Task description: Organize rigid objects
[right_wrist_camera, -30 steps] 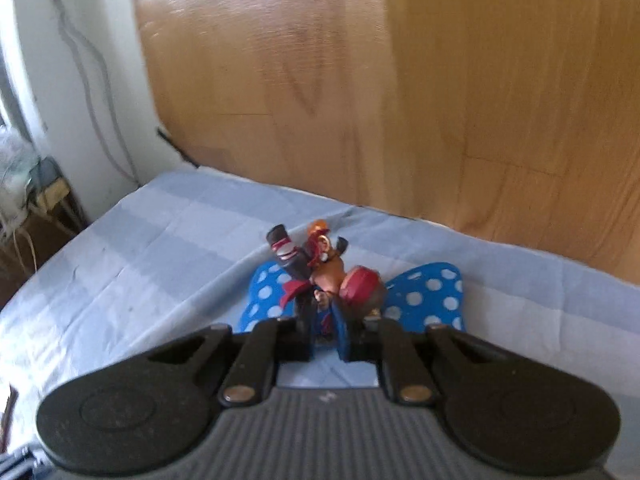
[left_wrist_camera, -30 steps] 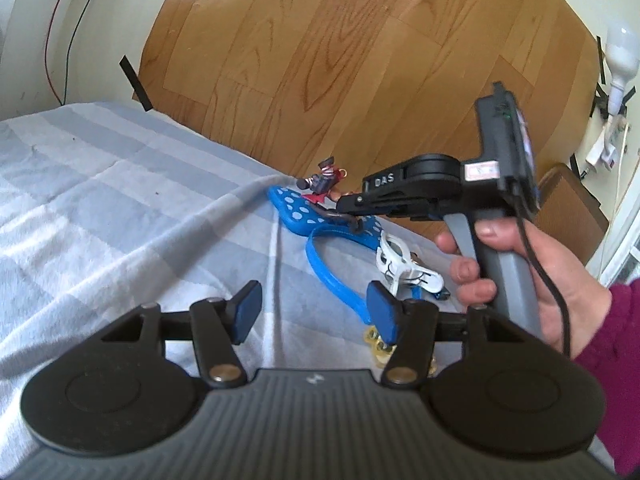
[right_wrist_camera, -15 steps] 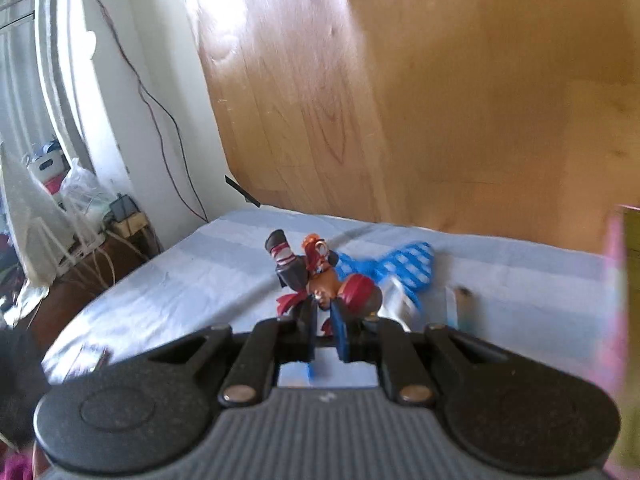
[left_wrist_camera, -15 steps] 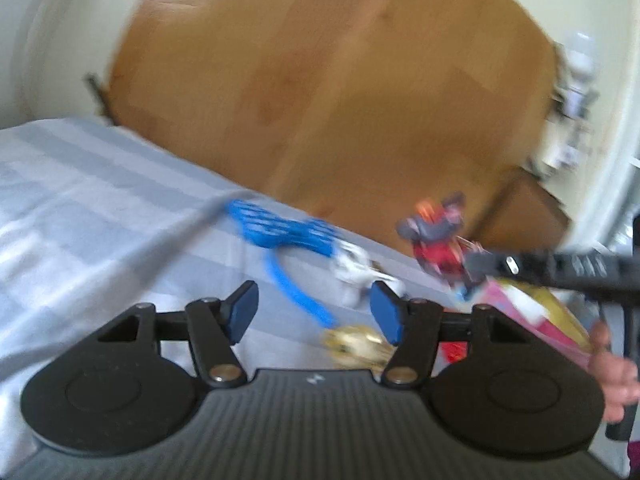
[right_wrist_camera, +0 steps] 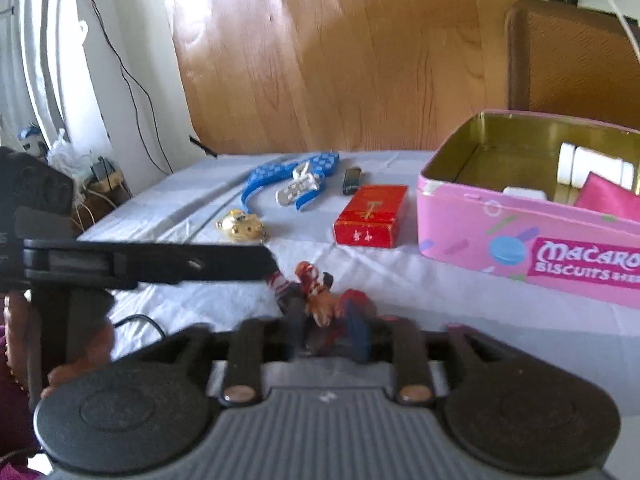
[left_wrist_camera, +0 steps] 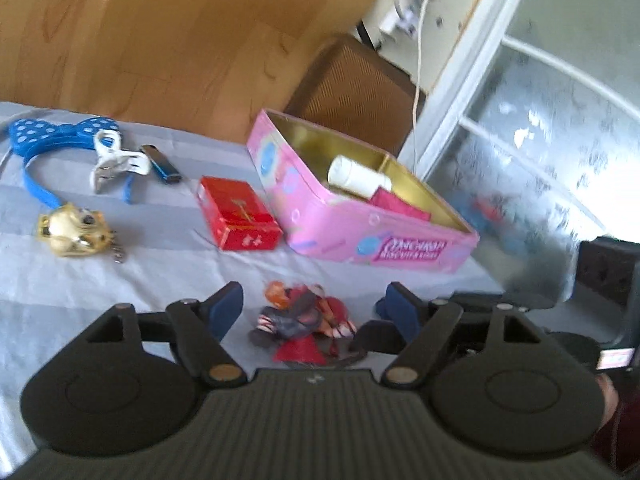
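Red figurine (left_wrist_camera: 306, 326) sits between open left tool (left_wrist_camera: 310, 306) fingers.

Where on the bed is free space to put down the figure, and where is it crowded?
Bare cloth lies in front of the pink tin and the red box, beside the figure. It is crowded farther back: headband, clipper, lighter, gold charm.
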{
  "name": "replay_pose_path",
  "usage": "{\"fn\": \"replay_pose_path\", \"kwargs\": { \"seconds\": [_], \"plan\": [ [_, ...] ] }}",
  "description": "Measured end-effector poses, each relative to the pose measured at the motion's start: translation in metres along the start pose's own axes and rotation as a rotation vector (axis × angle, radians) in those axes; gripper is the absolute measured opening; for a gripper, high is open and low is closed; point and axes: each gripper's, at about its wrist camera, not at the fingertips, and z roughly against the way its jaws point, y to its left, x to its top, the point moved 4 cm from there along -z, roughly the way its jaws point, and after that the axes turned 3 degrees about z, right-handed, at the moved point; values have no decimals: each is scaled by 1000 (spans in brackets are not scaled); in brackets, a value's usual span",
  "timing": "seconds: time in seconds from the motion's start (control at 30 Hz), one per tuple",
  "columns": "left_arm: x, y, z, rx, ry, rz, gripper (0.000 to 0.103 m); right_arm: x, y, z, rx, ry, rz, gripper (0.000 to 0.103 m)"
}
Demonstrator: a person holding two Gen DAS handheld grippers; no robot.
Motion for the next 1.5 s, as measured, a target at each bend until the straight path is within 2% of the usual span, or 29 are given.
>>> {"fn": "replay_pose_path", "kwargs": {
  "seconds": [0.03,0.1,0.2,0.27,0.33,0.37,0.4,0.43,0.47,0.5,0.53,0.6,0.63,0.67,0.77,0.9,0.97,1.1,1.17,1.23,1.33,1.4,1.5],
  "plan": [
    [-1,-4,-2,6,6,-15,80,-1,-1,4,1,-19,8,51],
    [-3,-10,-4,26,12,-35,79,-6,0,9,-7,-37,47,51],
    [-5,-10,-9,41,29,-44,78,-14,0,8,-2,-25,89,59],
    [-5,-10,-17,55,46,-37,65,-21,-1,0,-5,14,102,59],
    [-8,-8,-23,64,65,-39,63,-23,-4,-14,-17,51,122,62],
    [-10,-7,-27,86,68,-49,56,-25,-6,-21,-19,69,125,64],
    [-10,-8,-28,111,59,-70,55,-24,-7,-25,-7,63,126,64],
    [-9,-9,-29,113,59,-78,50,-24,-6,-28,7,56,132,56],
    [-6,-11,-29,124,58,-72,50,-22,-3,-30,24,56,139,53],
    [-2,-14,-27,142,46,-80,50,-21,-1,-31,19,48,143,39],
    [3,-17,-25,137,28,-93,50,-21,0,-32,-14,42,153,37],
    [17,-27,-20,92,-10,-102,50,-20,-3,-31,-5,24,122,33],
    [25,-35,-17,68,-33,-119,50,-18,-7,-27,8,9,85,27],
    [35,-45,-17,45,-55,-146,50,-14,-10,-23,4,-8,75,27],
    [61,-74,-25,24,-109,-245,50,7,-18,-1,-61,-119,84,27],
    [95,-95,-65,-17,-116,-264,50,38,-47,14,-164,-198,82,27],
    [106,-96,-91,-33,-92,-237,50,50,-67,12,-213,-205,76,27],
    [108,-94,-142,-38,-19,-182,50,60,-108,-6,-308,-153,42,25],
    [105,-92,-160,-3,4,-173,53,63,-126,-14,-350,-125,26,23],
    [102,-88,-170,49,15,-167,54,64,-140,-22,-410,-104,-2,27],
    [96,-78,-173,91,34,-144,54,58,-143,-21,-500,-124,-20,29],
    [92,-75,-164,99,31,-153,56,52,-142,-13,-477,-164,-72,29],
    [86,-76,-148,152,27,-196,56,41,-133,6,-462,-224,-122,29]
  ]
}}
